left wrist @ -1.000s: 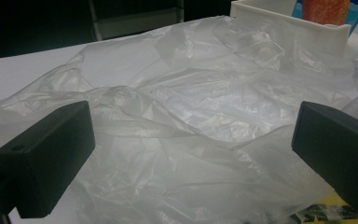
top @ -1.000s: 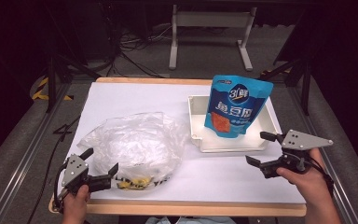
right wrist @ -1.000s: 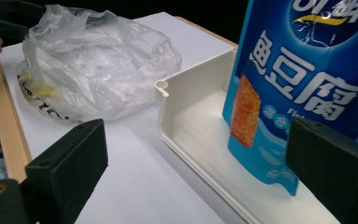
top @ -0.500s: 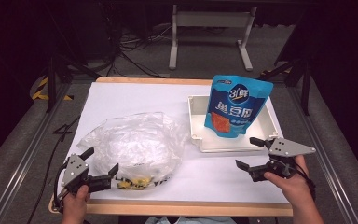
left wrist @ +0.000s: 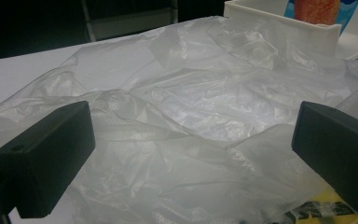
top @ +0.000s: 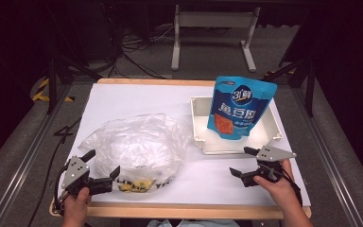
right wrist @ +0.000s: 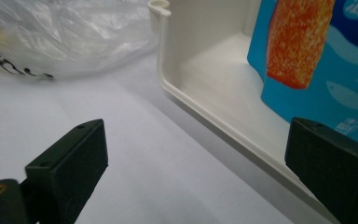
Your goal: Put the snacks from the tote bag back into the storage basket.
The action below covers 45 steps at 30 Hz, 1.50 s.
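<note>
Table point(top: 137, 101): a white-covered surface with a wooden edge is seen across the middle of the high view.

Plastic bag point(top: 137, 146): a crumpled, translucent bag is seen at lower left of centre in the high view, lying on the table; black and yellow print shows at its near edge. In the left gripper view point(left wrist: 191, 116) it spreads across most of the frame.

Left gripper point(top: 101, 170): seen at the lower left of the high view, held in a hand point(top: 75, 208) at the table's near edge. Its jaws are spread wide, and the bag's near left edge lies between and just ahead of them. In the left gripper view point(left wrist: 191, 154) the two black jaws stand far apart at the frame's sides with the bag film between them; whether the film is touched cannot be told.

White tray point(top: 198, 118): placed at right of centre in the high view, just beside the bag.

Blue snack pouch point(top: 238, 106): stood upright in the tray, tilted slightly; an orange panel is shown on its face point(right wrist: 326, 60).

Right gripper point(top: 246, 161): seen at the lower right of the high view, held just in front of the tray's near wall, apart from it. Its jaws are spread wide and nothing is held. In the right gripper view point(right wrist: 196, 163) the tray's near corner point(right wrist: 168, 70) and the pouch lie ahead between the jaws.
</note>
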Each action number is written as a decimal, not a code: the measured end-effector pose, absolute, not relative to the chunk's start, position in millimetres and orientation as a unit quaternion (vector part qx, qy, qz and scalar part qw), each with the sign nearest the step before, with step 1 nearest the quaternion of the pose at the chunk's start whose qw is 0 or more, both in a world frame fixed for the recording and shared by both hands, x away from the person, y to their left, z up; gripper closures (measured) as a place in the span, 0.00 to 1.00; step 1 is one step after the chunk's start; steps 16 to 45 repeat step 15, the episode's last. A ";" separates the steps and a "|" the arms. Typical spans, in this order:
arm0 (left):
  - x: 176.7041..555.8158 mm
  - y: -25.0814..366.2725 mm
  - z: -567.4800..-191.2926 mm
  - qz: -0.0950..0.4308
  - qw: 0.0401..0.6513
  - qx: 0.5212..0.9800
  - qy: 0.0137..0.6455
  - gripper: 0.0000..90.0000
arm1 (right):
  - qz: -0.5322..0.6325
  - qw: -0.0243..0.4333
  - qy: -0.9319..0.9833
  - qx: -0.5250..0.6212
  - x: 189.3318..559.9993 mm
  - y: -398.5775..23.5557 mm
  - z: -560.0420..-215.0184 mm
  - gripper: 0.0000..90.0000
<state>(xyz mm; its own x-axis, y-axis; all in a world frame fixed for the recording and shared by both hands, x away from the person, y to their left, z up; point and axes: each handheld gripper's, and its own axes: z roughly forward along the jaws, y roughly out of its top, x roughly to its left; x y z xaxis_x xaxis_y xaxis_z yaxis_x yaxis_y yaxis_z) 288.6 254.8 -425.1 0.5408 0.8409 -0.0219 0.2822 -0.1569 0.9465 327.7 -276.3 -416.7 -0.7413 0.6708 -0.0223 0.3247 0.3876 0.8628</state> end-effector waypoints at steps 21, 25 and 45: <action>289.0 254.5 -426.6 0.265 0.516 0.714 0.392 0.00 | 0.468 0.216 0.796 0.318 332.0 -286.2 -430.1 0.06; 289.0 254.5 -426.6 0.265 0.516 0.714 0.392 0.00 | 0.468 0.216 0.796 0.318 332.0 -286.2 -430.1 0.06; 289.0 254.5 -426.6 0.265 0.516 0.714 0.392 0.00 | 0.468 0.216 0.796 0.318 332.0 -286.2 -430.1 0.06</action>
